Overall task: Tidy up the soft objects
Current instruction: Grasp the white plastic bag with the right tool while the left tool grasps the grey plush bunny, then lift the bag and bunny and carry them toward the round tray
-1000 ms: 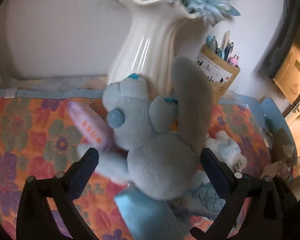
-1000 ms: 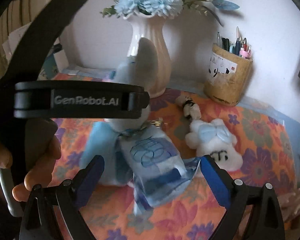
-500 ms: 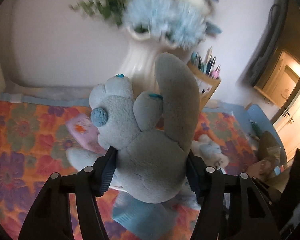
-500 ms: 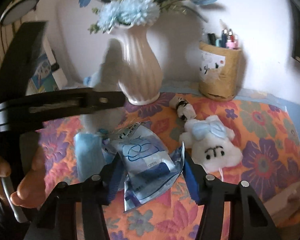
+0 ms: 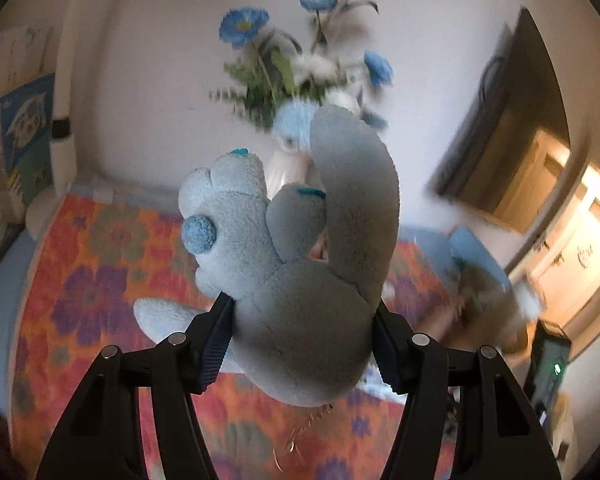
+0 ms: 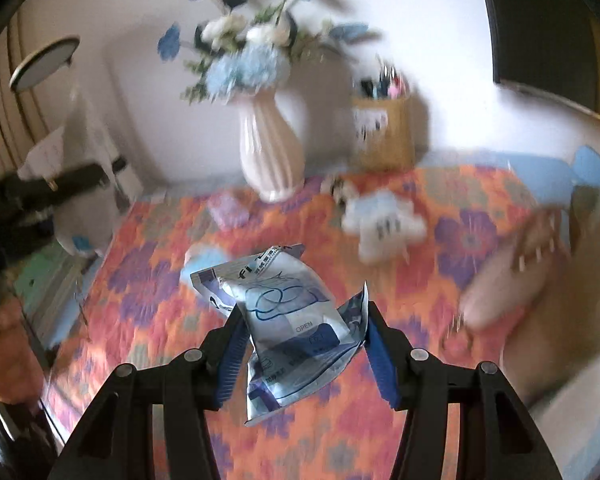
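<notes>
Both grippers are clamped on soft things. Between the left gripper's point(image 5: 302, 338) blue-ribbed pads sits a grey-blue plush rabbit point(image 5: 296, 280): fuzzy pile, a round blue knitted nose toward ten o'clock of its head, small teal stitched eyes, and one long ear standing up toward twelve o'clock. Its body bulges out over both pads, which press into its sides, so the jaws are stopped about half apart around it. A pale plush limb pokes out past the left finger toward nine o'clock (whether it belongs to the rabbit is unclear).

In the right wrist view, the right gripper point(image 6: 300, 340) is grasping a crinkled plastic packet point(image 6: 290, 328), white and blue with a looping blue line drawing and the word OPEN printed on a dark blue band. The packet's creased edges are pinched against both ribbed pads, and it hangs tilted, its lower corner dropping toward six o'clock between the fingers and its top reaching toward eleven o'clock.

Beneath both lies an orange floral cloth point(image 6: 148, 280) with purple flowers. On it, at one o'clock from the packet and well apart from it, a white plush toy point(image 6: 384, 224) lies blurred. A ribbed white vase point(image 6: 270, 152) of blue and white flowers stands at twelve o'clock, with a brown pen holder point(image 6: 384, 128) beside it.
</notes>
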`<control>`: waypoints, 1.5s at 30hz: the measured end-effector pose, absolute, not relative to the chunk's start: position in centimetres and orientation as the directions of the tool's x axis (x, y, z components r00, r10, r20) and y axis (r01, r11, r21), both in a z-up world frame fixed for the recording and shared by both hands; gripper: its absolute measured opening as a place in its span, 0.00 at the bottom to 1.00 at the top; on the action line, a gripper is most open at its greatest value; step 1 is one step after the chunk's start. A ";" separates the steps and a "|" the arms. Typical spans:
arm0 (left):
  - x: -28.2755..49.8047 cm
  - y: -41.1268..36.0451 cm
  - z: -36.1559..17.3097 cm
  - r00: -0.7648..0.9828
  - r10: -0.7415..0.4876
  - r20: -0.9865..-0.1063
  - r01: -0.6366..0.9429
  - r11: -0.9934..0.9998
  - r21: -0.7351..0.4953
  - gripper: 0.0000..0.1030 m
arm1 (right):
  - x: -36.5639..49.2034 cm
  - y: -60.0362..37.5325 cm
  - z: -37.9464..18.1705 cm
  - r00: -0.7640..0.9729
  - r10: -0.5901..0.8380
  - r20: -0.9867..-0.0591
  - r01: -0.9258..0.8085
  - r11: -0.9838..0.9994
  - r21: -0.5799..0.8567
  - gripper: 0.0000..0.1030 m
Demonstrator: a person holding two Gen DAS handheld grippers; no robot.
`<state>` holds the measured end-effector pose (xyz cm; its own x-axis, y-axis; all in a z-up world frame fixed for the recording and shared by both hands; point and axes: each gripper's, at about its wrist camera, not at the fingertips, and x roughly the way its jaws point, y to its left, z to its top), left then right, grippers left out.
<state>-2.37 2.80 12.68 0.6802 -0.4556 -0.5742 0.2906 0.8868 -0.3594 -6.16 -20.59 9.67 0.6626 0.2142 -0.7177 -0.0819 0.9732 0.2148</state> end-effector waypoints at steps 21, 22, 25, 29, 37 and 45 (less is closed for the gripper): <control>-5.7 2.0 1.5 0.618 -0.336 -0.711 0.209 0.942 -0.264 0.61 | -10.3 -19.7 5.5 0.570 0.241 -0.786 -0.132 0.970 0.202 0.88; -5.8 2.2 1.6 0.620 -0.342 -0.707 0.209 0.940 -0.271 0.61 | -10.0 -19.2 5.4 0.573 0.227 -0.787 -0.145 0.974 0.175 0.88; -6.0 2.3 1.5 0.631 -0.349 -0.693 0.206 0.937 -0.283 0.63 | -9.5 -18.0 5.0 0.605 0.194 -0.772 -0.165 0.979 0.116 0.88; -6.2 1.9 1.5 0.633 -0.341 -0.694 0.212 0.940 -0.268 0.66 | -9.1 -16.6 3.8 0.632 0.144 -0.762 -0.175 0.984 0.041 0.63; -6.2 2.0 1.4 0.629 -0.335 -0.702 0.202 0.942 -0.269 0.63 | -9.5 -18.8 2.8 0.622 0.198 -0.758 -0.119 0.980 0.158 0.54; -8.6 1.2 2.5 0.638 -0.402 -0.656 0.257 0.915 -0.311 0.60 | -13.0 -20.4 5.4 0.648 0.214 -0.731 -0.082 0.974 0.212 0.53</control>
